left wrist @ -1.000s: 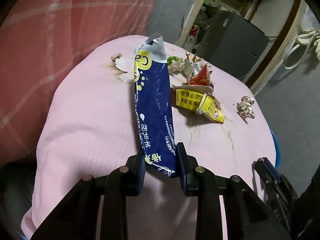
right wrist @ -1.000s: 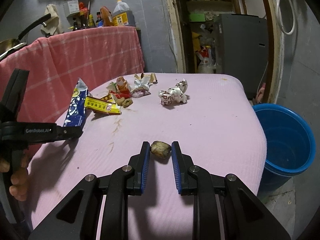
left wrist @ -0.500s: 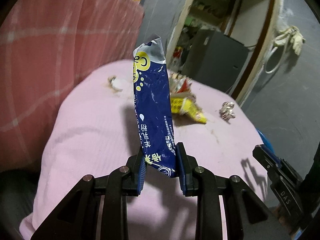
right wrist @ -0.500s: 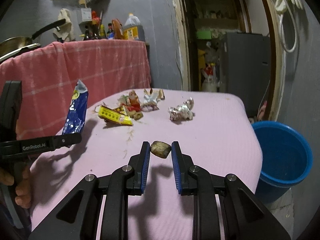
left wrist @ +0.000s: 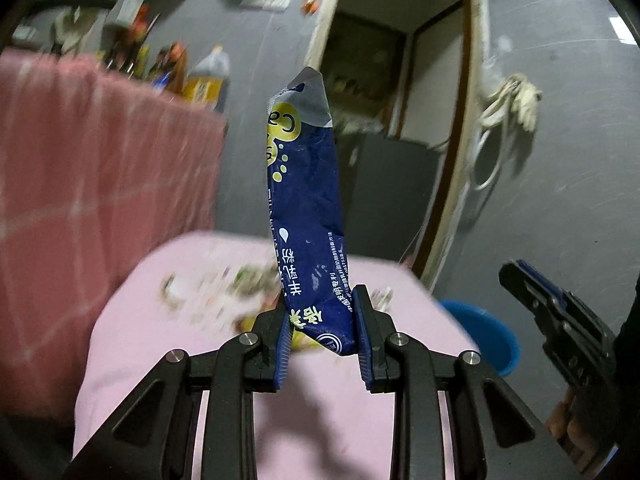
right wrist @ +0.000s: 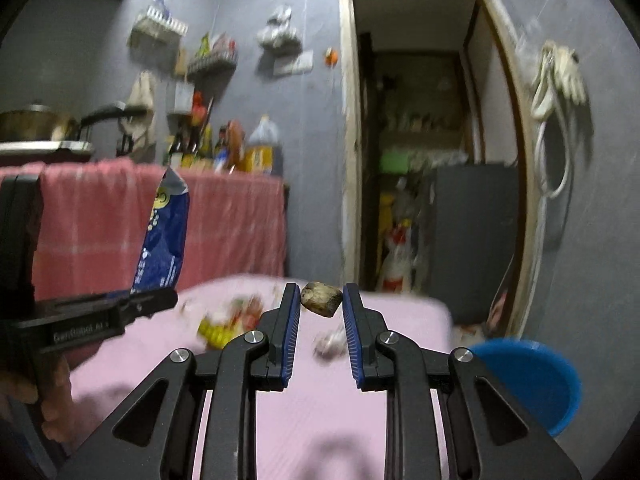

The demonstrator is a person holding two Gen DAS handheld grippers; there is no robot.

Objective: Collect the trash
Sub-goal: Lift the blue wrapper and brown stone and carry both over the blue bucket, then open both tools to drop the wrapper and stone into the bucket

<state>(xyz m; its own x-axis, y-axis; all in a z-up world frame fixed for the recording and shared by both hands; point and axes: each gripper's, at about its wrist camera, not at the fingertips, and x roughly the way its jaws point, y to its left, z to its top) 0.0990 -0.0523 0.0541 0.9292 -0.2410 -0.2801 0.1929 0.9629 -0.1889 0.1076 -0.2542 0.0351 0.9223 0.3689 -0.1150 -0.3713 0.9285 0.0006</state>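
My left gripper (left wrist: 322,304) is shut on the lower end of a long dark blue snack wrapper (left wrist: 306,208), which stands upright, lifted above the pink-covered table (left wrist: 160,320). The wrapper (right wrist: 164,232) and the left gripper (right wrist: 152,300) also show in the right wrist view. My right gripper (right wrist: 321,298) is shut on a small brown lump of trash (right wrist: 321,299), held in the air above the table (right wrist: 320,420). Blurred wrappers (right wrist: 224,320) and a crumpled silver wrapper (right wrist: 330,346) lie on the table. A blue bucket (right wrist: 528,380) stands on the floor at the right.
A pink checked cloth (right wrist: 232,224) hangs behind the table at the left, with bottles (right wrist: 260,148) on top. A doorway (right wrist: 416,160) with a dark cabinet (right wrist: 472,236) is behind. The bucket also shows in the left wrist view (left wrist: 484,332), past the right gripper (left wrist: 560,332).
Both grippers have risen and tilted upward with their loads; the table and trash pile have dropped lower in both views and the walls and doorway have come into sight.
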